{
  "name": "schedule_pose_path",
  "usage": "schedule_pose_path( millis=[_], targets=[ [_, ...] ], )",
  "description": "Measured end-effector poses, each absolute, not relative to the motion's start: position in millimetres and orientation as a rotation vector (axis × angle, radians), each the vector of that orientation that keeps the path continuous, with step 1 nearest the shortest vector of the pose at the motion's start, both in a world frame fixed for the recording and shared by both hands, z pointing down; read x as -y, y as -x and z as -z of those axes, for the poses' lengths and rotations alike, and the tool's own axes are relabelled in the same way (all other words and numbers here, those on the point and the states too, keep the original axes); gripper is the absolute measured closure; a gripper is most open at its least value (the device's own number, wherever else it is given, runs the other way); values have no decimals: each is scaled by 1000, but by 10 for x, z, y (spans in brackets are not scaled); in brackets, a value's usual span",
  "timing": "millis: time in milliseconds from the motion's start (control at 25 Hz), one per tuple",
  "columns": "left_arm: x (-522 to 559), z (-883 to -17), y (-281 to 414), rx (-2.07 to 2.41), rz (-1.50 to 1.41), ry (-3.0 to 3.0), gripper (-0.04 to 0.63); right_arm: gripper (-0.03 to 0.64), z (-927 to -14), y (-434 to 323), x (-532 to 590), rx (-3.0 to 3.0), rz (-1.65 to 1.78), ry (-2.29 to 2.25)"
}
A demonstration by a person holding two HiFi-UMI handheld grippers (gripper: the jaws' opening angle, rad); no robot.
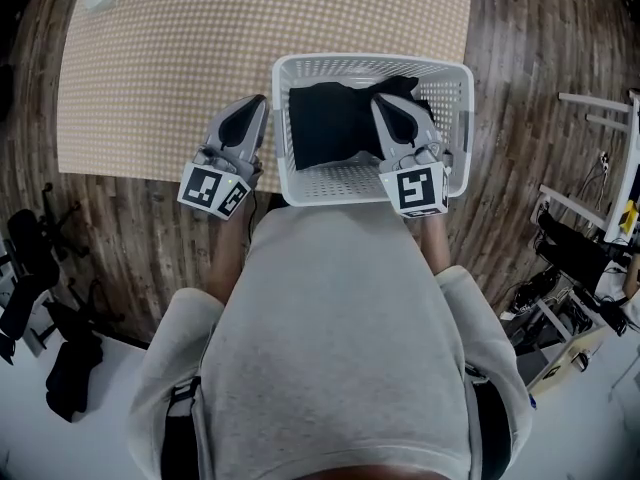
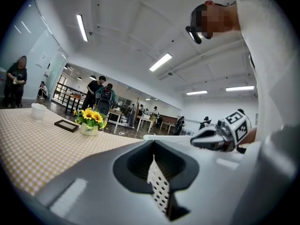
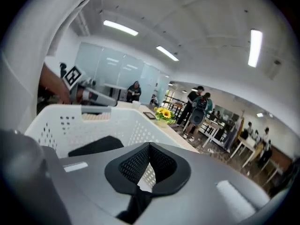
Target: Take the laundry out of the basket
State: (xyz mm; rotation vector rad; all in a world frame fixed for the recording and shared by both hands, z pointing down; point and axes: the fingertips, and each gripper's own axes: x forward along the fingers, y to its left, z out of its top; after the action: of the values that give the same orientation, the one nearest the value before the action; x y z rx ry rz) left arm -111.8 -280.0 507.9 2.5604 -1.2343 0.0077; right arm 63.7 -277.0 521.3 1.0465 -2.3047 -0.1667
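Observation:
A white perforated basket (image 1: 370,63) stands at the near edge of the checked table (image 1: 180,68). A black garment (image 1: 325,123) lies inside it. My right gripper (image 1: 386,103) reaches into the basket's right side, shut on a bunched fold of the garment. In the right gripper view the jaws (image 3: 149,145) meet, with black cloth running down from between them, and the basket wall (image 3: 79,125) and garment (image 3: 96,146) lie beyond. My left gripper (image 1: 258,102) hovers just outside the basket's left wall, shut and holding nothing (image 2: 153,156).
On the table's far side are a pot of sunflowers (image 2: 90,121), a small dark frame (image 2: 66,125) and a white cup (image 2: 38,111). A black chair (image 1: 30,258) stands on the wood floor at left, and a white rack (image 1: 600,198) at right. People stand in the room behind.

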Motion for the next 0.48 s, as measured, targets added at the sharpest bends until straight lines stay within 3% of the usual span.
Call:
schedule_pose_path(
  millis=[240, 480],
  targets=[
    [2812, -5059, 1171, 1251, 7, -2551, 588, 618, -5745, -466, 2542, 1924, 612, -577],
    [2795, -5080, 1254, 1275, 26, -2529, 588, 617, -6017, -476, 2417, 1895, 497, -472]
  ],
)
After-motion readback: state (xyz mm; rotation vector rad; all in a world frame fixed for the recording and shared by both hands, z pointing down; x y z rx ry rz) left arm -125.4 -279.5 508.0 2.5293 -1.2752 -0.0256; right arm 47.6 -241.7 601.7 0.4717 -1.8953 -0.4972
